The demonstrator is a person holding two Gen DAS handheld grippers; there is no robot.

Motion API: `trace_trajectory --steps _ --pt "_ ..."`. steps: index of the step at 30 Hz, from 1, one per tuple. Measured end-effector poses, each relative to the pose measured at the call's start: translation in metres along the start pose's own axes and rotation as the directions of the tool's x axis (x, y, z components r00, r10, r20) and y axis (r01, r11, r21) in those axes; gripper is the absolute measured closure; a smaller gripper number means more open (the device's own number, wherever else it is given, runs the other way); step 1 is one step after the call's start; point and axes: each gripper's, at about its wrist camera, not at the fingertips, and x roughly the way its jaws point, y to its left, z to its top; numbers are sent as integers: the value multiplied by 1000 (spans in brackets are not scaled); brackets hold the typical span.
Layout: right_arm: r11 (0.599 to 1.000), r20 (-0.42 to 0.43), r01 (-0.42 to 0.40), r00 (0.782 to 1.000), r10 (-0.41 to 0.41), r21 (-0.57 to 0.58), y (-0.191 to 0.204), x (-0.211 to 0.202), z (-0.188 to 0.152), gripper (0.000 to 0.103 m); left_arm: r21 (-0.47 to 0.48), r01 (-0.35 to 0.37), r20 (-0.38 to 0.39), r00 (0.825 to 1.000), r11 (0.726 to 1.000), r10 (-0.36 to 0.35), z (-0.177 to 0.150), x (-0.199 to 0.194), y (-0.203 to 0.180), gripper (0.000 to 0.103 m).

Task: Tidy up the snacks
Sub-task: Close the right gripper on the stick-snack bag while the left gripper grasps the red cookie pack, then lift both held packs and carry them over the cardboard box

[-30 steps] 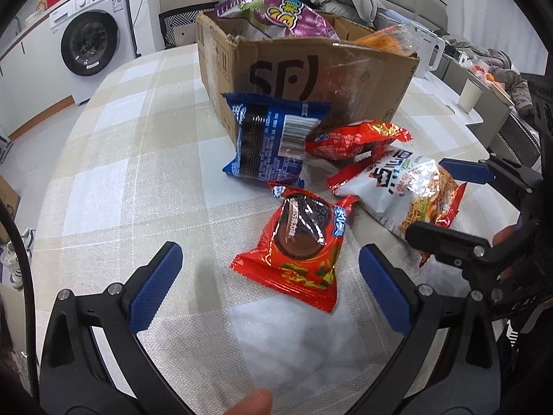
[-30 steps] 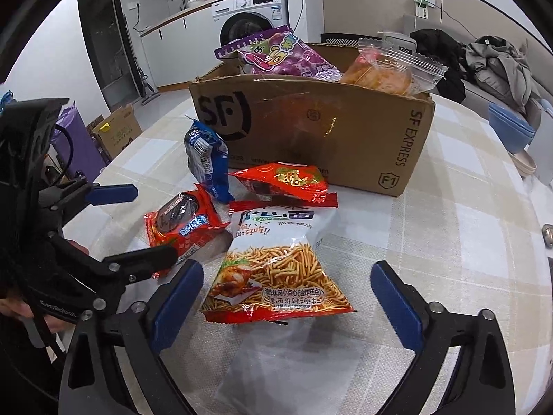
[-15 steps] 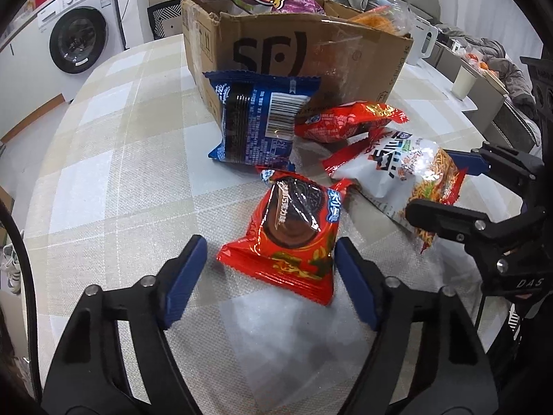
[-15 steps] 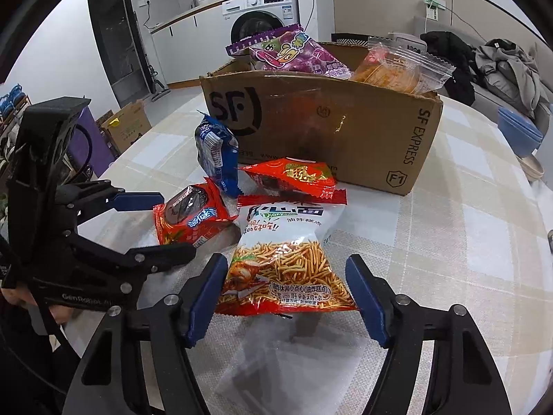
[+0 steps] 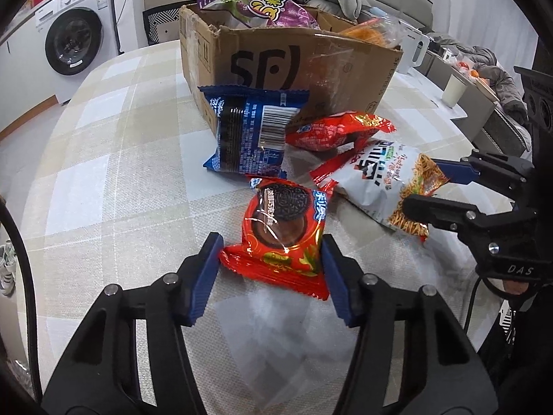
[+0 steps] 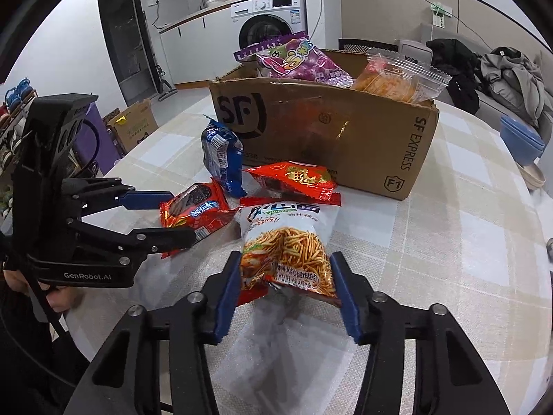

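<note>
My left gripper (image 5: 271, 254) is shut on the near end of a red cookie pack (image 5: 281, 231), which also shows in the right wrist view (image 6: 197, 212). My right gripper (image 6: 285, 271) is shut on the near end of a white bag of noodle sticks (image 6: 287, 242), seen too in the left wrist view (image 5: 383, 180). Both packs still lie on the checked tablecloth. A blue cookie pack (image 5: 250, 135) leans on the cardboard SF box (image 5: 293, 69). A small red pack (image 5: 335, 131) lies at the box's foot. The box (image 6: 345, 131) holds a purple bag (image 6: 297, 58) and an orange snack bag (image 6: 394, 79).
The round table (image 5: 103, 173) has a beige checked cloth. A white kettle (image 5: 414, 52) and a cup (image 5: 452, 90) stand behind the box. Blue bowls (image 6: 522, 141) sit at the table's right edge. A washing machine (image 5: 76, 45) stands beyond the table.
Both grippers moved forward and closed, the left on the red cookie pack, the right on the noodle-stick bag. The packs' near ends are now pinched.
</note>
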Motion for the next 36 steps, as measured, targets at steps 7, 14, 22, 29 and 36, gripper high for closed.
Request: trace_trajectory --steps 7,14,22,29,36 --pt "1000 14 -18 1000 18 -14 0 -9 1 57 -7 18 16 1000 1000 -18 0 -8 2 51" --pt "999 19 -13 1000 14 -34 -3 -22 0 58 -19 34 34 999 999 -34 1 -20 2 51" --pt "998 -40 -37 999 35 -45 -2 -11 -3 46 -18 32 30 999 999 -32 1 -23 0 51" --pt "1000 -72 6 997 -6 -5 3 14 -3 36 -22 35 34 999 999 -34 0 -23 1 51" --pt "999 -65 32 997 -31 15 3 24 -6 48 -30 31 41 999 999 -30 1 -25 2 51"
